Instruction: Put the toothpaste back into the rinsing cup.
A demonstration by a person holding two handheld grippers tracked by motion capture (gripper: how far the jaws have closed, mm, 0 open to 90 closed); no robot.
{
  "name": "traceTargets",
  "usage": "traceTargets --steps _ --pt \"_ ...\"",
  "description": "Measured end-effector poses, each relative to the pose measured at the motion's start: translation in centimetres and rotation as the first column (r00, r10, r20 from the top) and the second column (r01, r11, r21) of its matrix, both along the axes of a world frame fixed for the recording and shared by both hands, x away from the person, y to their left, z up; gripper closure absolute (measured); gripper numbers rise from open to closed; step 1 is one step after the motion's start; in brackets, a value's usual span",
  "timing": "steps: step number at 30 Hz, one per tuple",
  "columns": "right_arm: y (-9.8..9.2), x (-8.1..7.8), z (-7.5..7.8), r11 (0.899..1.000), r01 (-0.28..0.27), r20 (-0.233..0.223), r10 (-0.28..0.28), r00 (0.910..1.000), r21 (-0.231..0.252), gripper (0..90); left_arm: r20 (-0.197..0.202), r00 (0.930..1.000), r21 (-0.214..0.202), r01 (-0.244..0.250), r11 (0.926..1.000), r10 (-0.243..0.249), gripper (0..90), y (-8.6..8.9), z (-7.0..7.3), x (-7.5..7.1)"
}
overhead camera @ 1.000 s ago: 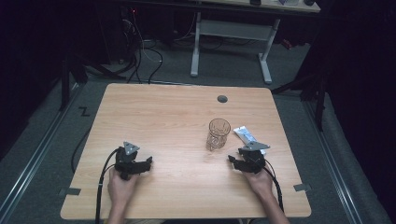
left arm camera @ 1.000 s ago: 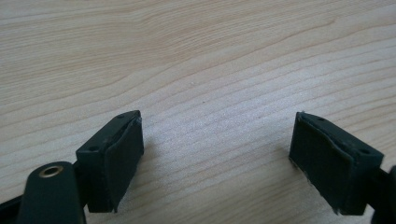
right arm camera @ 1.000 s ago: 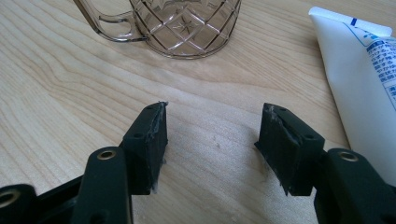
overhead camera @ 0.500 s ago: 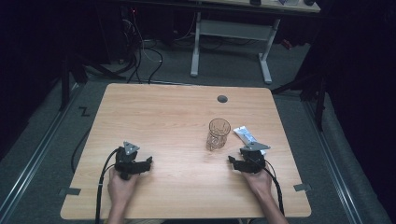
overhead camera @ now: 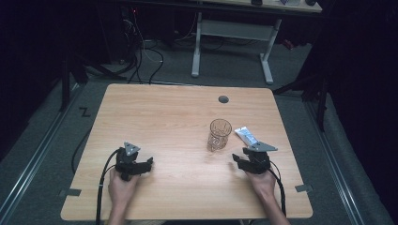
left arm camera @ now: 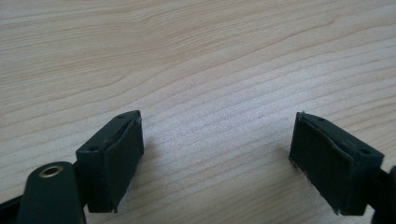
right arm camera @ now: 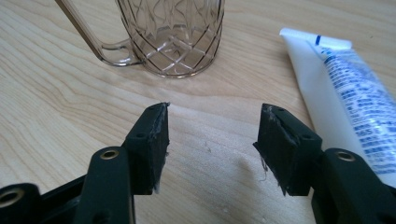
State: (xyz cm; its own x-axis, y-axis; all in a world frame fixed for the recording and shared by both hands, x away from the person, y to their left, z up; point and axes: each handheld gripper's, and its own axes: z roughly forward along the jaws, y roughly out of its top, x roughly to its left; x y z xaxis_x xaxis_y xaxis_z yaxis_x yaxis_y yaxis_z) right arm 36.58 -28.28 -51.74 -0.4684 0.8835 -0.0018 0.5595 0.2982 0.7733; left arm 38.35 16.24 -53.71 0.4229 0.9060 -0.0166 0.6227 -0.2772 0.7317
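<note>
I see a clear brownish mug [right arm camera: 173,35] cut with a diamond lattice, a white tube [right arm camera: 348,91] with blue print and stripe, black grippers, and a pale wood-grain tabletop [overhead camera: 159,117].

— What's my bench [overhead camera: 159,117] made of?
— Pale wood grain, smooth and matt. Beside the mug [right arm camera: 173,35] it takes a soft sheen.
— And the mug?
— Clear glossy plastic or glass, cut in a diamond pattern. Right of it, my tube [right arm camera: 345,93] is smooth white plastic.
— My hand-held gripper [right arm camera: 212,144]?
— Matt black plastic, with rough-edged rubbery pads.
</note>
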Motion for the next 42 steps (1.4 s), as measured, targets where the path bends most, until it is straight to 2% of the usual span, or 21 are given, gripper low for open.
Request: traceTargets --steps 7,8,10,18,20,23,31,33,38,42 --pt "-0.8 -0.8 0.5 0.999 0.012 0.029 -0.013 0.9995 0.034 48.9 0.001 1.0 -0.001 -0.001 1.0 0.001 17.6 0.0 0.0 0.0" --pt "-1.1 -0.9 0.5 0.998 0.015 0.013 -0.016 0.9998 0.053 50.3 0.001 1.0 0.0 -0.001 1.0 0.001 17.5 0.0 0.0 0.0" --pt "-1.3 -1.0 0.4 0.998 0.017 0.001 -0.017 0.9998 0.058 50.7 0.001 1.0 0.0 -0.001 1.0 0.001 17.6 0.0 0.0 0.0" --pt "-1.8 -1.5 0.5 0.997 0.026 0.009 -0.027 0.9996 0.067 50.7 0.001 1.0 0.0 -0.001 1.0 0.001 17.6 0.0 0.0 0.0" --pt "-2.0 -1.8 0.7 0.997 0.028 0.022 -0.029 0.9993 0.076 50.5 0.0 1.0 0.0 0.0 1.0 0.0 17.5 0.0 0.0 0.0" --pt "-2.2 -2.3 1.0 0.997 0.033 0.067 -0.038 0.997 0.068 50.5 0.001 1.0 0.0 0.0 1.0 0.0 17.5 0.0 0.0 0.0" --pt "-3.1 -3.0 1.2 0.994 0.066 0.09 -0.074 0.9932 0.087 49.4 0.0 1.0 0.001 0.0 1.0 0.0 17.5 0.0 0.0 0.0" --pt "-3.4 -3.2 1.2 0.993 0.081 0.115 -0.09 0.9893 0.081 48.6 0.001 1.0 0.001 0.0 1.0 0.0 17.5 0.0 0.0 0.0" --pt "-3.9 -3.0 1.4 0.991 0.102 0.096 -0.11 0.9892 0.092 48.4 0.0 1.0 0.001 0.0 1.0 0.0 17.5 0.0 0.0 0.0" --pt "-4.3 -2.8 1.7 0.99 0.104 0.098 -0.113 0.9887 0.096 47.6 0.001 1.0 0.0 0.0 1.0 0.0 17.5 0.0 0.0 0.0"
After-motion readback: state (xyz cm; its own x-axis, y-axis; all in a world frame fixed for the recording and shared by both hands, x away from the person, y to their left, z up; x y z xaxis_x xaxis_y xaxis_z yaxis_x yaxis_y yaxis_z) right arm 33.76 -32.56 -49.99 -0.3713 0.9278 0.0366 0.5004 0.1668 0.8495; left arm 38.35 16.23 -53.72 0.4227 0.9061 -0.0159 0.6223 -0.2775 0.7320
